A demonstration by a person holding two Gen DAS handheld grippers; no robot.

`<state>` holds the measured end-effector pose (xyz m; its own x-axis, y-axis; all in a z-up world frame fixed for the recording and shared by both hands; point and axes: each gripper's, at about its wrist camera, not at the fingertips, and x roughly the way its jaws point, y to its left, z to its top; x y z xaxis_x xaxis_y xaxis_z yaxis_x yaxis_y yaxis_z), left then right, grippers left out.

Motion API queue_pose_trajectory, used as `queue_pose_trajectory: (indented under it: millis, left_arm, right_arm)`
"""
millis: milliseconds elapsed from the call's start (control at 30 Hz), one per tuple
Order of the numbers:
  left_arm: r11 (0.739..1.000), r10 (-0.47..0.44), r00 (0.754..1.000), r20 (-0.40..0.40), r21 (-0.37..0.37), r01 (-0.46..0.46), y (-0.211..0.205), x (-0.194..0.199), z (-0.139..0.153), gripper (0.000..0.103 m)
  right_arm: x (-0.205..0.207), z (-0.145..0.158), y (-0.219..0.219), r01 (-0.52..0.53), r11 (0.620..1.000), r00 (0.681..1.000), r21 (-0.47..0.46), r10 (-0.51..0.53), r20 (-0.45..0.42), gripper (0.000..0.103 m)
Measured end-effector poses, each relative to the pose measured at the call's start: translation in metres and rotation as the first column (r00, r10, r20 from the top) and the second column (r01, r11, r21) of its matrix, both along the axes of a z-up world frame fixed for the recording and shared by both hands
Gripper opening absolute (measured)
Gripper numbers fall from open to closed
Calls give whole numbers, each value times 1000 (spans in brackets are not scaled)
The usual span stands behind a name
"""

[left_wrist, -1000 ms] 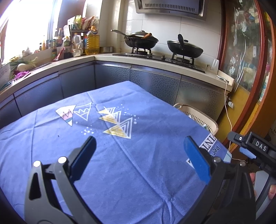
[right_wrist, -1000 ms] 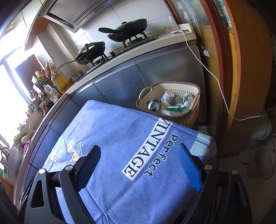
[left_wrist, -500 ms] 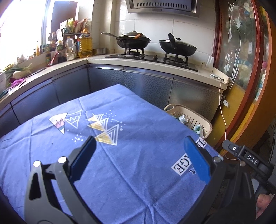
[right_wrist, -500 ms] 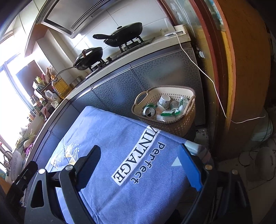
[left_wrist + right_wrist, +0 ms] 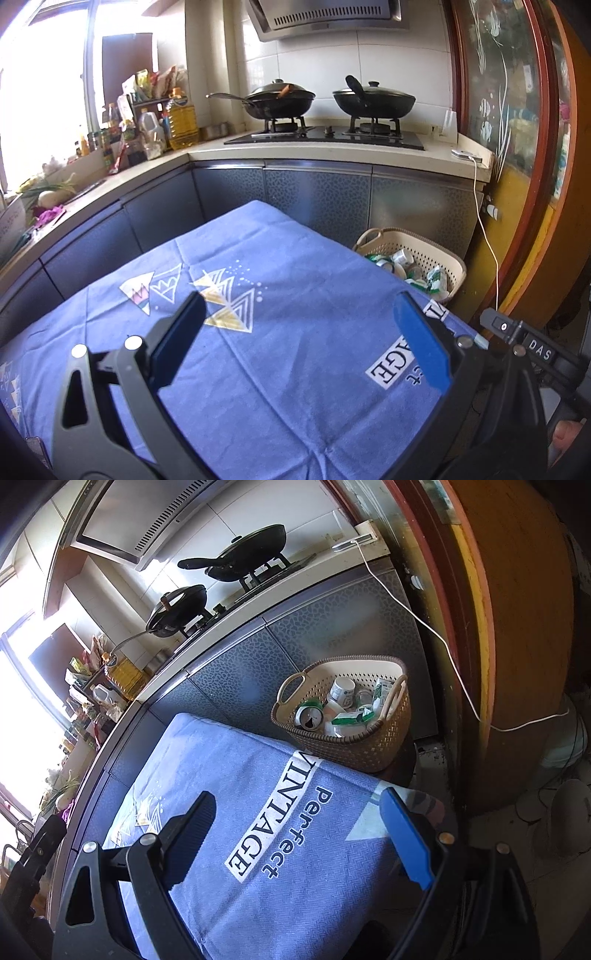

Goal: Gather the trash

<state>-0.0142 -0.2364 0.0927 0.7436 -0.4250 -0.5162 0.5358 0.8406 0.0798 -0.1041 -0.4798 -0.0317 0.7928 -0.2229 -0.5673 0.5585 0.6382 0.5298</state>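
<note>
The left gripper [image 5: 295, 332] has its two blue fingers wide apart, with nothing between them. It hangs over a table with a blue cloth [image 5: 280, 280] that has triangle shapes on it. The right gripper [image 5: 299, 823] also has its fingers wide apart and holds nothing. It is over the end of the cloth where the words "Perfect VINTAGE" [image 5: 280, 827] are printed. Just past that end of the table, lower down by the grey cupboards [image 5: 295, 646], stands a tan basket [image 5: 369, 746] with holes in its sides. The trash [image 5: 340, 709] is inside it: a can, a white cup and some green and white packs. Two black pans [image 5: 328, 101] sit on the stove behind.
</note>
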Motion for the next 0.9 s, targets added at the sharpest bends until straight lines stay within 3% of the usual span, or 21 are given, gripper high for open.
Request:
queue_pose_trajectory:
  millis: [900]
  left_arm:
    - [999,37,999,4,-18,-37,14,0,1,97]
  right_arm:
    - [4,8,15,-63,998,998,-19,63,6,89]
